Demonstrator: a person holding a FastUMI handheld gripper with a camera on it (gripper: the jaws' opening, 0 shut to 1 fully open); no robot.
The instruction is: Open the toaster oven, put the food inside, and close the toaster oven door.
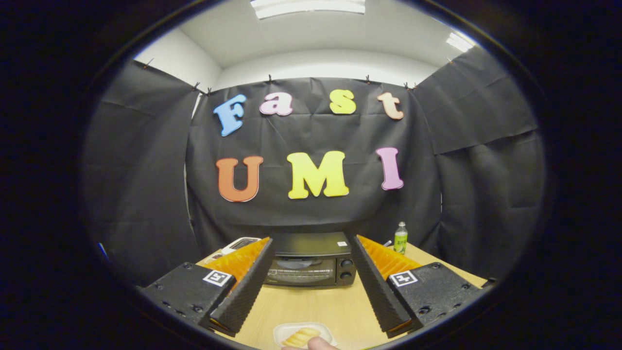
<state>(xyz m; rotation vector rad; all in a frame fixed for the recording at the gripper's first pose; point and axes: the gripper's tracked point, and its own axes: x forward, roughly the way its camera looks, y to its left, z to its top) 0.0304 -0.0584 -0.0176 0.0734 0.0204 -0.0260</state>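
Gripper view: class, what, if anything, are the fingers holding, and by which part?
Nothing. The gripper is open, fingers spread apart above the table, with the closed toaster oven beyond them.

tray [291,331] of yellow food: near side cut off, a fingertip [318,343] over its rim | toaster oven [311,265]: both ends hidden behind the wide-spread fingers of the gripper [311,248], inside too dark to tell | white device [239,244]: mostly hidden | bottle [400,238]: label too small to tell
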